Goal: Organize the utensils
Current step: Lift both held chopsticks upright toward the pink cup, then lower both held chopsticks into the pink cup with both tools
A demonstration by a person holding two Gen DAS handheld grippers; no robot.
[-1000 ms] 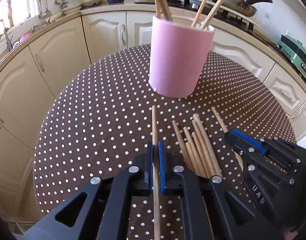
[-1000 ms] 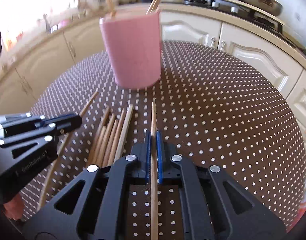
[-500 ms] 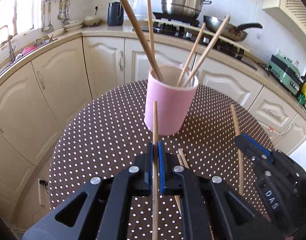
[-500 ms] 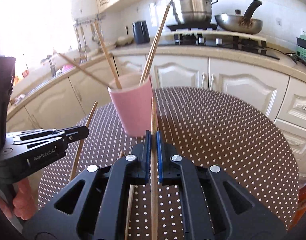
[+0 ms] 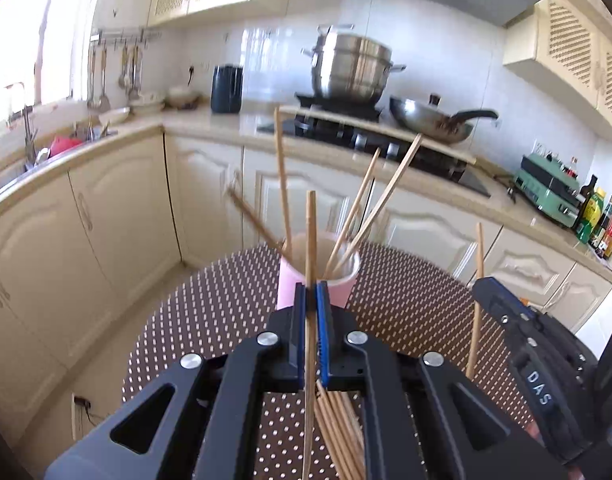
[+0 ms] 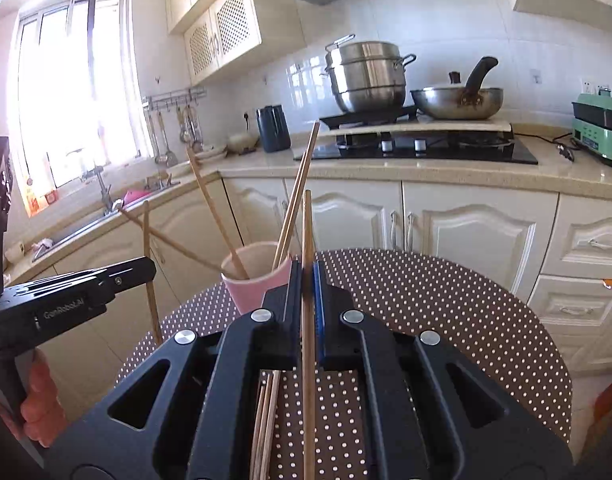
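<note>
Upright, the pink cup (image 5: 317, 276) held four leaning chopsticks (image 5: 282, 184); each hand-held gripper, left (image 5: 310, 300) and right (image 6: 307, 280), pinched one chopstick near it, loose chopsticks (image 5: 337, 420) beneath.

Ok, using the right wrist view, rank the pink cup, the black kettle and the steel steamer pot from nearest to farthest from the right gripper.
1. pink cup: on the dotted table, just ahead and left of the right gripper.
2. black kettle: on the counter beyond, left of centre.
3. steel steamer pot: on the stove near the back wall, right of the kettle; it looks only a little farther, so this last ranking is tentative.
</note>
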